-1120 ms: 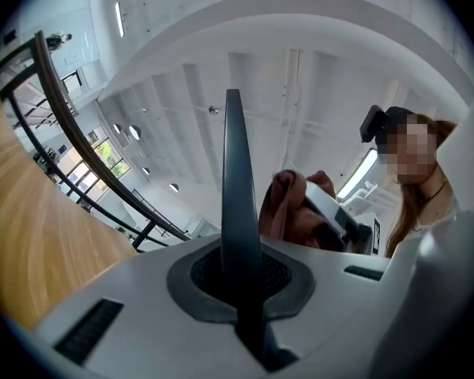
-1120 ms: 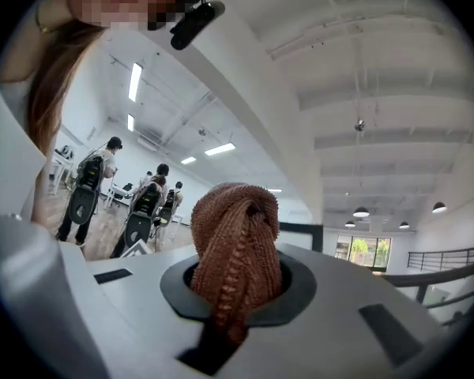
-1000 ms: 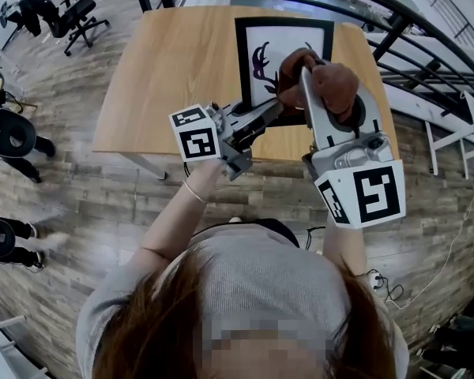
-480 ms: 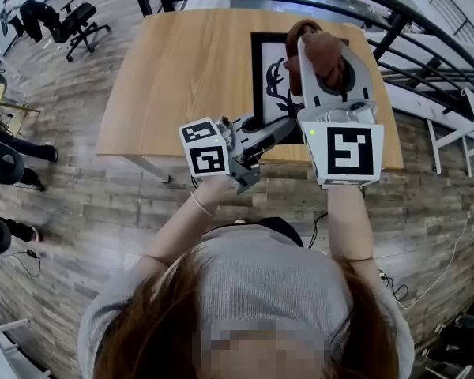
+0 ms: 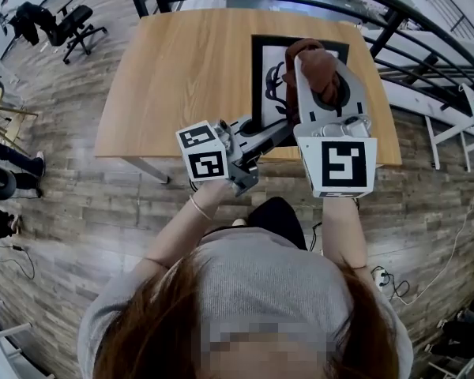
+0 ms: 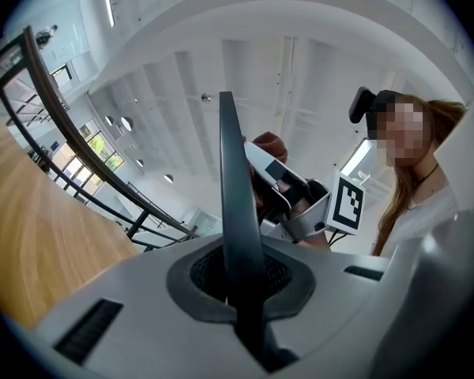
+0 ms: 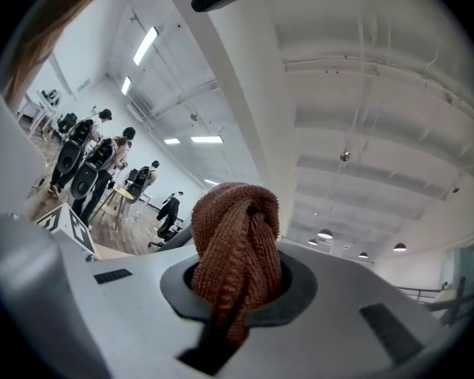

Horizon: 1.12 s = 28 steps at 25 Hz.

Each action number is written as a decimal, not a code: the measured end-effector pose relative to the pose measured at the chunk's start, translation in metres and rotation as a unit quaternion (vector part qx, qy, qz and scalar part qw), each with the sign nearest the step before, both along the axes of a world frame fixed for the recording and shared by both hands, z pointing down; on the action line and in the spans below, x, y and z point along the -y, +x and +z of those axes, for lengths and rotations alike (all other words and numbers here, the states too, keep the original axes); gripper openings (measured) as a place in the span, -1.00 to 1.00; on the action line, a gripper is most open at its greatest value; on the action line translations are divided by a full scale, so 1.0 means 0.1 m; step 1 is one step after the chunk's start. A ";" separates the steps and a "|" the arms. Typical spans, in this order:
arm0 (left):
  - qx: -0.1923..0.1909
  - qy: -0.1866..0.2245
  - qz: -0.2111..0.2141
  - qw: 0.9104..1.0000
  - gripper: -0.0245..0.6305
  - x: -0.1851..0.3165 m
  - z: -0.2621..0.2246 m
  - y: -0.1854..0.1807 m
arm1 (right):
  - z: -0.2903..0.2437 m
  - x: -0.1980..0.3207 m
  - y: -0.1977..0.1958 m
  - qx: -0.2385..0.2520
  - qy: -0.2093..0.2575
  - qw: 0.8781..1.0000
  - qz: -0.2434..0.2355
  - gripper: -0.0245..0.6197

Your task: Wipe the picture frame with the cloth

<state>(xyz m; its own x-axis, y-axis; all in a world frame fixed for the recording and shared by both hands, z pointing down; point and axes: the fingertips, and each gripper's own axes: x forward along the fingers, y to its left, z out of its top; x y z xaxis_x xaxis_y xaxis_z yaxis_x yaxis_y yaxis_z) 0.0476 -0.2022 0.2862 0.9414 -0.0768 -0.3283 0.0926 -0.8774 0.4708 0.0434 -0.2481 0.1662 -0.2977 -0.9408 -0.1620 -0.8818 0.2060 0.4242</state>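
The picture frame, black-edged with a white mat and a dark antler print, is held over the wooden table. My left gripper is shut on its near left corner. In the left gripper view the frame runs edge-on up from the jaws of the left gripper. My right gripper is shut on a bunched brown cloth, which rests against the frame's right half. In the right gripper view the cloth fills the jaws of the right gripper. The right gripper also shows beyond the frame.
A black railing curves behind the table. White bars stand at the right, an office chair at the far left. People sit and stand at the left edge. Wood plank floor surrounds the table.
The right gripper with the cloth has slid up the frame toward its far edge and rolled straighter. The left gripper keeps its hold on the corner.
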 end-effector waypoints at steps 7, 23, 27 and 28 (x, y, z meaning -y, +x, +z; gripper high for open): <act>-0.008 -0.002 -0.001 1.000 -0.87 -0.06 -0.04 0.01 | 0.17 -0.15 0.07 0.018 -0.033 0.999 -0.006 -0.78; -0.039 -0.008 -0.039 0.998 -0.87 0.01 -0.07 0.00 | 0.70 -0.42 0.06 0.035 -0.093 0.992 -0.071 -0.78; -0.042 -0.001 -0.045 0.998 -0.87 0.01 -0.09 -0.01 | 0.81 -0.49 0.07 0.036 -0.107 0.990 -0.080 -0.78; -0.045 0.000 -0.045 0.998 -0.87 0.01 -0.10 -0.01 | 0.82 -0.52 0.07 0.037 -0.110 0.990 -0.080 -0.78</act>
